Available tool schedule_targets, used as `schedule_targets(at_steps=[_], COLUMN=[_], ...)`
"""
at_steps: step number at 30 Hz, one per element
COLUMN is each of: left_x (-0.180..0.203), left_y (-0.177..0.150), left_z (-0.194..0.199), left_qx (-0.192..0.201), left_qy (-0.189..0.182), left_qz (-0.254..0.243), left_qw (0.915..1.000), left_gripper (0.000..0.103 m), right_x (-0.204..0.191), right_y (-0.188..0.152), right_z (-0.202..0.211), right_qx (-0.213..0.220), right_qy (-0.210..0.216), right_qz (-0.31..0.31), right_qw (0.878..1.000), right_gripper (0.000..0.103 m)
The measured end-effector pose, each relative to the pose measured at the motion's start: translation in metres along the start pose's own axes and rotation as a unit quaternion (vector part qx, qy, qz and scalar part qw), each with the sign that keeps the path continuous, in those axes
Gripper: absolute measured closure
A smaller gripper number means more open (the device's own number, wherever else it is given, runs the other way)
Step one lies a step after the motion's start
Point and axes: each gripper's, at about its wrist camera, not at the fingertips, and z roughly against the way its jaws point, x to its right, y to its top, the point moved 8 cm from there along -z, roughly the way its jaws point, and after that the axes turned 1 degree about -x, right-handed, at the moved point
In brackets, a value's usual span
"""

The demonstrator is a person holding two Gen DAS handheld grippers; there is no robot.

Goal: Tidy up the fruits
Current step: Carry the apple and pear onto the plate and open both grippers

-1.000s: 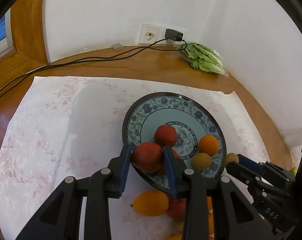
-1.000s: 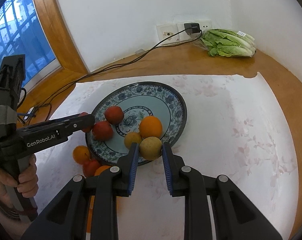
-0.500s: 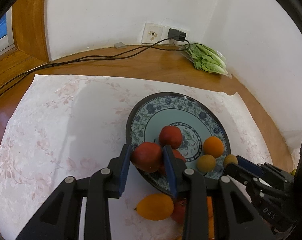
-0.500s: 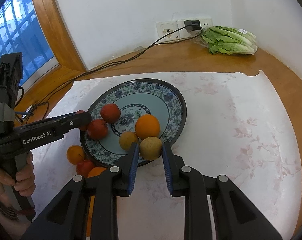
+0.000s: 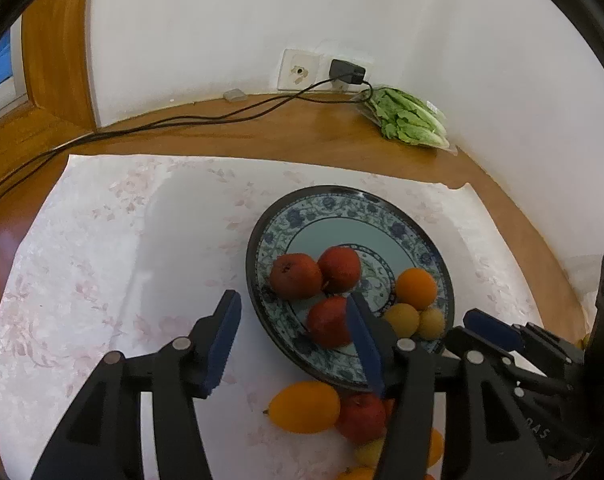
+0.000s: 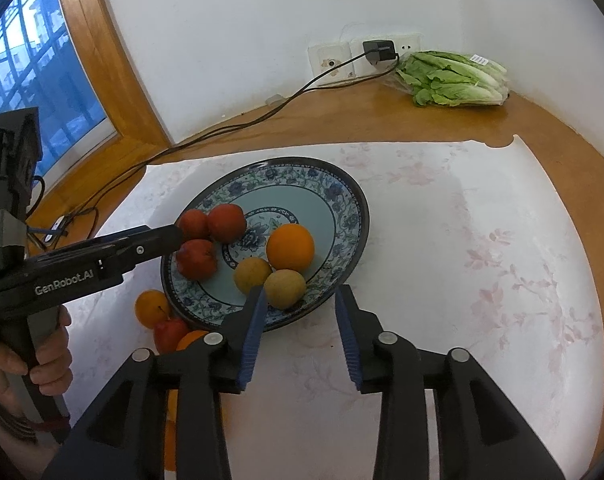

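A blue patterned plate (image 5: pixel 342 196) (image 6: pixel 342 184) holds three red fruits (image 5: pixel 295 276) (image 6: pixel 196 258), an orange (image 5: pixel 416 288) (image 6: pixel 290 248) and two yellow-brown fruits (image 5: pixel 401 319) (image 6: pixel 252 275). My left gripper (image 5: pixel 293 336) (image 6: pixel 173 236) is at the plate's near-left rim, its jaws opening and empty, with the red fruits lying just beyond them. My right gripper (image 6: pixel 301 320) (image 5: pixel 478 328) is at the near-right rim, jaws opening. A yellow-brown fruit (image 6: pixel 284 288) rests on the plate just ahead of its tips, not pressed. Several fruits (image 5: pixel 305 406) (image 6: pixel 151 308) lie on the mat beside the plate.
A white floral mat (image 5: pixel 101 260) (image 6: pixel 482 260) covers the wooden table (image 5: pixel 261 136). A bagged lettuce (image 5: pixel 410 120) (image 6: pixel 450 76) lies in the back corner below a wall socket with a charger (image 6: pixel 378 50), and black cables (image 5: pixel 161 124) trail left. A person's hand (image 6: pixel 41 356) grips the left tool.
Both grippers have opened. The red fruit held in the left one now lies on the plate beside another. The yellow-brown fruit held in the right one rests near the rim.
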Motion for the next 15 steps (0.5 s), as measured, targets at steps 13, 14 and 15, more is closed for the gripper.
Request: schedule_targets(at_steps=[13,14,15], left_x=[0.002,0.001,0.001], left_y=[-0.018,-0.02,-0.021], left_z=[0.019,0.02,0.021], left_qx=[-0.011,-0.013,-0.014], left_qy=[0.002,0.002,0.003], left_qz=[-0.004,-0.004,-0.004], left_qw=[0.9999,0.9999,0.9999], left_gripper=[0.04,0.04,0.04], right_x=[-0.004,-0.004,-0.005], right_y=[-0.006,-0.007,-0.008], right_z=[0.013,0.014,0.016], right_qx=[0.003,0.004,0.004], right_qy=[0.004,0.004,0.005], right_qz=[-0.012,-0.012,-0.012], right_qw=[1.0,1.0,1.0], right_gripper=[0.062,0.062,0.062])
